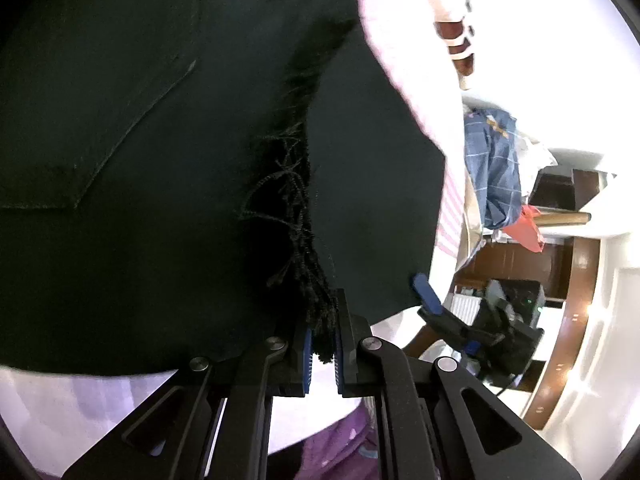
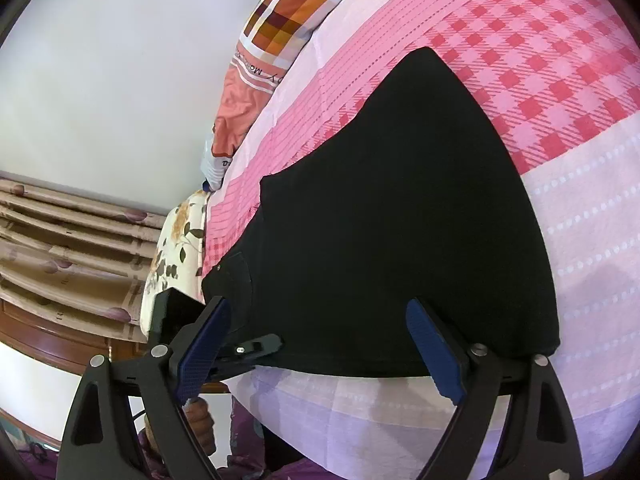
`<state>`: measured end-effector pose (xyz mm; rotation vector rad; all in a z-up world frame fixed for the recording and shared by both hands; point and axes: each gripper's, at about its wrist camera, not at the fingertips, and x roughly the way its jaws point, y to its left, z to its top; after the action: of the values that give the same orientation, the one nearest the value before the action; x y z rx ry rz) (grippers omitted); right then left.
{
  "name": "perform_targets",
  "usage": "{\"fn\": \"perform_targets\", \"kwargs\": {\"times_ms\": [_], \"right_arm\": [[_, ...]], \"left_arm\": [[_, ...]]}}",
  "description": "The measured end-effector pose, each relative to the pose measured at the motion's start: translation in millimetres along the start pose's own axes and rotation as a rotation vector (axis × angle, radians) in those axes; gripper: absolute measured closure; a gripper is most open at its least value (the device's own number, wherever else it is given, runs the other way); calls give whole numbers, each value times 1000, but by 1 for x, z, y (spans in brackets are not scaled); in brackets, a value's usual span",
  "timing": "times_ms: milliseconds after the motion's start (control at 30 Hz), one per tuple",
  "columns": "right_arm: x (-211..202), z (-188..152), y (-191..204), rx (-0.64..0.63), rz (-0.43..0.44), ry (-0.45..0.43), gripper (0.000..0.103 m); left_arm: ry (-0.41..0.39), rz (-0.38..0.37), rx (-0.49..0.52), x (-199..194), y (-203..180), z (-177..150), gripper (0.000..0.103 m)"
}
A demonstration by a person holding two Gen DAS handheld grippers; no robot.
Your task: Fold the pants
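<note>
- The left tool (image 1: 323, 354) is clamped on the frayed hem of the black cotton pants (image 2: 400, 220), which lie flat on the pink checked bedsheet (image 2: 540, 80); the right tool (image 2: 320, 354) hangs with fingers spread wide over the near edge.
- Judgement: carry the hem low and level so the layers stay aligned.
- Bare sheet beyond the pants offers room; the patterned pillow (image 2: 280, 32) sits well apart.

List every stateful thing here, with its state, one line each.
left claw: shut on the frayed edge of the black pants.
right claw: open, holding nothing, fingers spread over the near edge of the pants.
black pants: spread flat on the bed, frayed edge pinched.
pink checked bedsheet: spread flat under the pants.
patterned pillow: lying at the bed's far edge.
</note>
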<state>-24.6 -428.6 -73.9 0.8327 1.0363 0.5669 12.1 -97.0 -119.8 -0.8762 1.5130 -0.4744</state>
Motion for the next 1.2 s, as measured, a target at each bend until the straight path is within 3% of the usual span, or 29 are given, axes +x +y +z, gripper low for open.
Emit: {"fn": "perform_targets", "kwargs": {"times_ms": [133, 200, 233, 367, 533, 633, 700, 800, 833, 900, 1100, 1200], "right_arm": [[-1, 1, -1, 4, 3, 1, 16], [-1, 1, -2, 6, 4, 1, 16], [-1, 2, -2, 8, 5, 1, 16], [-2, 2, -3, 14, 8, -4, 16], [1, -1, 6, -23, 27, 1, 14], [9, -5, 24, -102, 29, 31, 14], [19, -9, 37, -168, -14, 61, 14], [30, -12, 55, -215, 4, 88, 14], [33, -13, 61, -231, 6, 91, 14], [41, -14, 75, -262, -4, 97, 14], [65, -18, 90, -226, 19, 132, 14], [75, -22, 93, -218, 10, 151, 14]], "left_arm": [[-3, -32, -56, 2, 12, 4, 90], [-12, 2, -23, -2, 6, 3, 87], [-17, 18, -5, -5, 2, 3, 81], [-92, 75, 57, -29, -11, -6, 36], [-202, 194, 121, -70, -12, -14, 35], [-314, 324, 145, -105, -1, -15, 35], [-398, 382, 99, -135, 18, -14, 35], [-453, 404, 8, -174, 58, -11, 35], [-471, 354, -27, -189, 75, -11, 35], [-486, 178, -100, -210, 107, -13, 35], [-575, 47, -138, -254, 134, -30, 35], [-594, 10, -196, -253, 147, -45, 35]]}}
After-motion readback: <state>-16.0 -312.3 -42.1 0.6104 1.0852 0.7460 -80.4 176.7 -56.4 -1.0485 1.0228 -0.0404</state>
